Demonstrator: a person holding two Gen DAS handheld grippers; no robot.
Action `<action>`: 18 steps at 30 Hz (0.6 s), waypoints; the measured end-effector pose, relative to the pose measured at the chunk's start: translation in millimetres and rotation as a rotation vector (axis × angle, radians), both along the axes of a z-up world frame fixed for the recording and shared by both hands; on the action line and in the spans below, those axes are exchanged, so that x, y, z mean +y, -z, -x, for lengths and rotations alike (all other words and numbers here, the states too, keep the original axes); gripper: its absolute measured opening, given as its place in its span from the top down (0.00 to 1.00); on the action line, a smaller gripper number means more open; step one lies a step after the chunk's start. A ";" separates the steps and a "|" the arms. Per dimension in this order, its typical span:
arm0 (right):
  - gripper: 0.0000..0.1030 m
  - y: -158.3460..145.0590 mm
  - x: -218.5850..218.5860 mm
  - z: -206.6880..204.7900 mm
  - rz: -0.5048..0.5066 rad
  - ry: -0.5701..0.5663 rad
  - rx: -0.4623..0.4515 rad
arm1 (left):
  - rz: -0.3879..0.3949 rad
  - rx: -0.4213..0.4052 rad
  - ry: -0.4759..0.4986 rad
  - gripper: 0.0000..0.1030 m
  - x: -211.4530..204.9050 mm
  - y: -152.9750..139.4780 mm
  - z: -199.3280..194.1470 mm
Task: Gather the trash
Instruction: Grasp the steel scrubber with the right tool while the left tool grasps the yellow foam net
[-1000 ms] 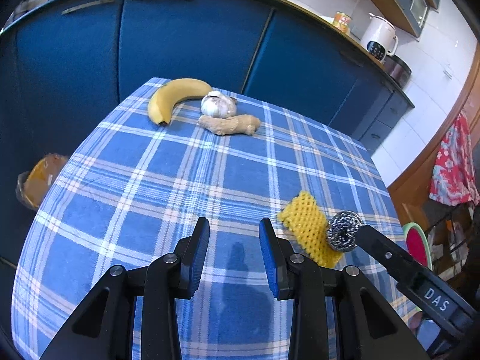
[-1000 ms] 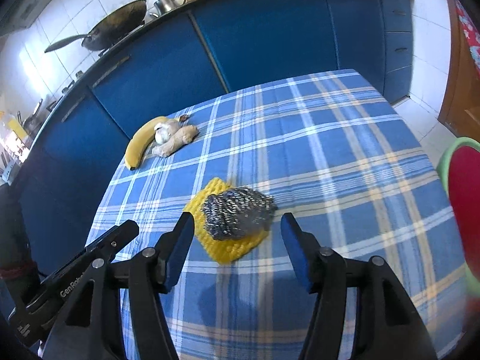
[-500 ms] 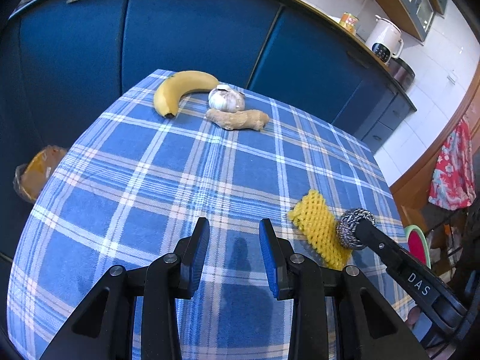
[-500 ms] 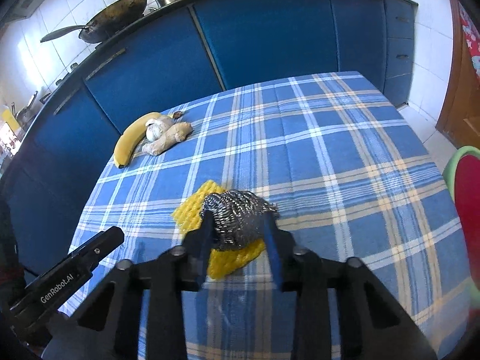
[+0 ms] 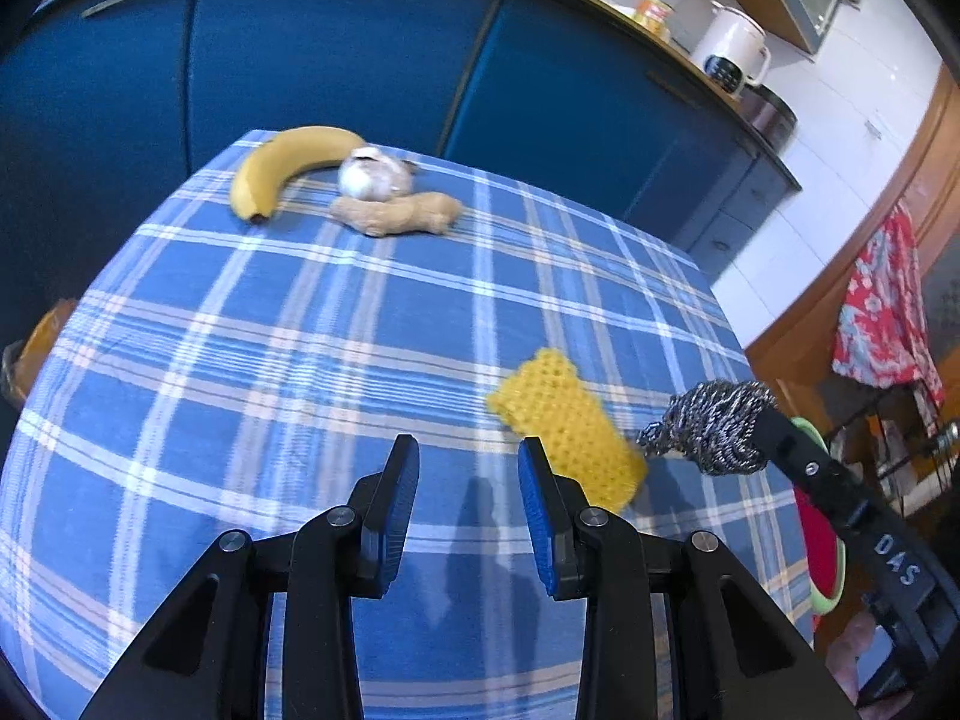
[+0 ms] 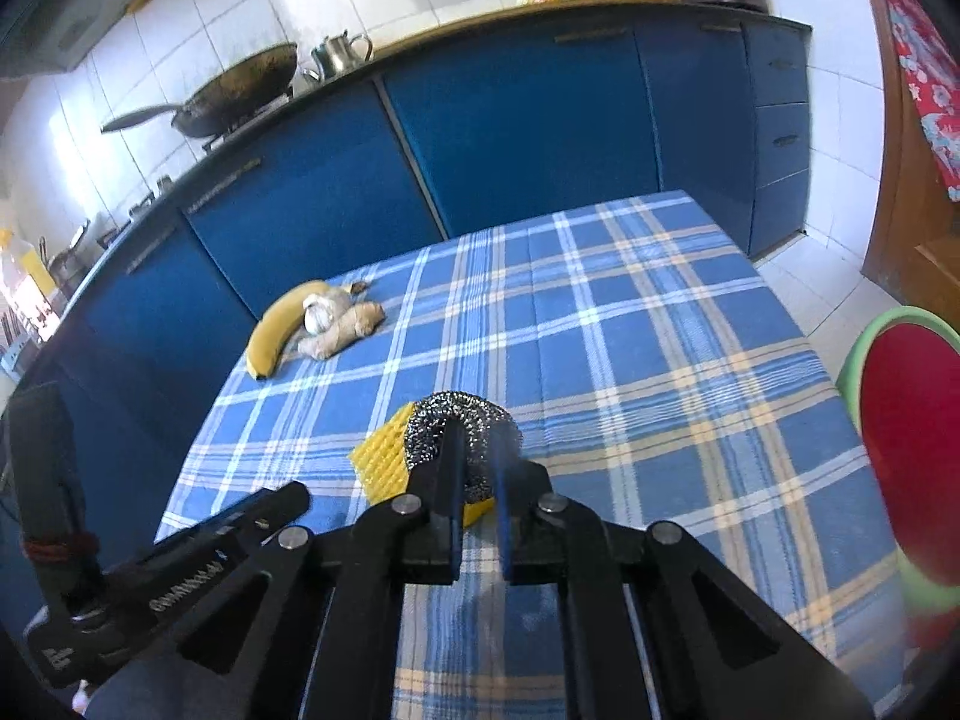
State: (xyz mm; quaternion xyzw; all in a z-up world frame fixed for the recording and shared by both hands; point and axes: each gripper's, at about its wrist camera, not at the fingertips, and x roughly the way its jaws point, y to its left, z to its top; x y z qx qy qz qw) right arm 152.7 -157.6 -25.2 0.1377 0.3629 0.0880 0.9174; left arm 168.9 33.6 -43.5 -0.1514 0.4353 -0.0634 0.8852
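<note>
Pinching the steel scrubber (image 6: 459, 426) just above the yellow sponge (image 6: 384, 459), the right gripper (image 6: 477, 474) has just been closing on it, while the left gripper (image 5: 468, 480), spread and empty, has the sponge close on its right on the surface (image 5: 300, 330).

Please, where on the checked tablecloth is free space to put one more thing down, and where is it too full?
Free: the wide middle between the ginger and the yellow foam net, and the right side toward the red bin. Crowded: the far corner with banana and garlic, and around the steel scourer.
</note>
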 end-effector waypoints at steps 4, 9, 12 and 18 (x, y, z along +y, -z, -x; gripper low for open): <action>0.90 -8.7 -12.8 10.2 -0.006 0.023 -0.022 | 0.004 0.003 0.040 0.66 -16.4 -1.1 -1.2; 0.90 -16.9 -35.5 22.0 -0.013 0.065 -0.040 | -0.013 0.009 0.097 0.65 -40.8 -0.1 -4.6; 0.90 -18.4 -47.3 27.6 -0.022 0.085 -0.044 | -0.028 0.022 0.119 0.65 -52.8 3.0 -7.3; 0.90 -17.5 -65.0 36.2 -0.043 0.110 -0.044 | -0.037 0.060 0.132 0.65 -67.0 11.1 -15.4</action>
